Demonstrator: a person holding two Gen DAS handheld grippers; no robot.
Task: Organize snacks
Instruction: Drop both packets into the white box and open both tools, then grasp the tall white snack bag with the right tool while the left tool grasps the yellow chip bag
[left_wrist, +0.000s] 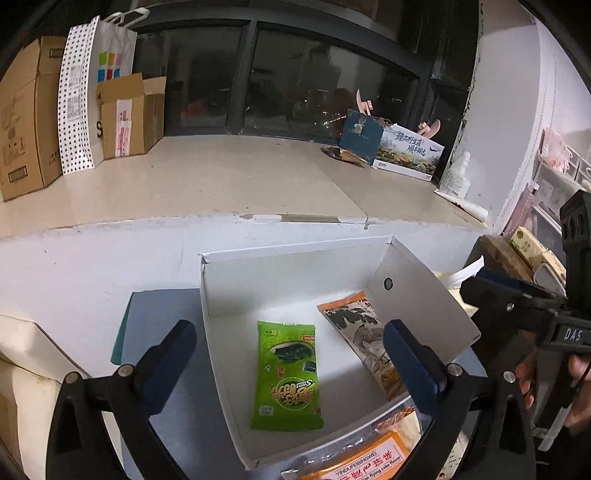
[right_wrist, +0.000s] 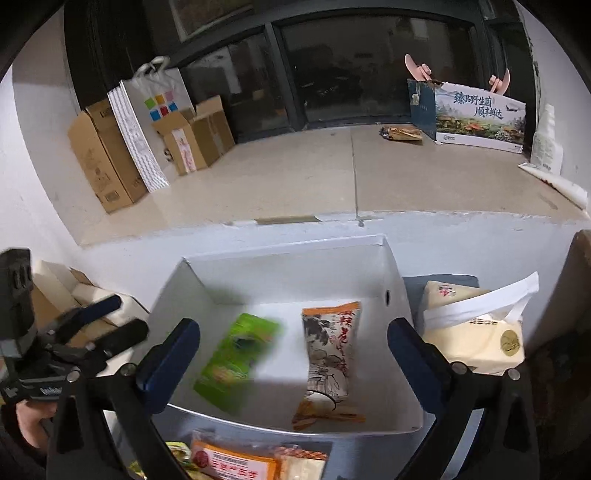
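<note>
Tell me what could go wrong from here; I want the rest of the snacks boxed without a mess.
The orange-labelled packet lies tight against the white box near wall, so a hand-held gripper reaching for it may nudge the box. The green seaweed packet and orange-and-white packet already cover much of the floor, so later packets may pile unevenly. Both hand-held grippers, left and right, work close together and could bump.
</note>
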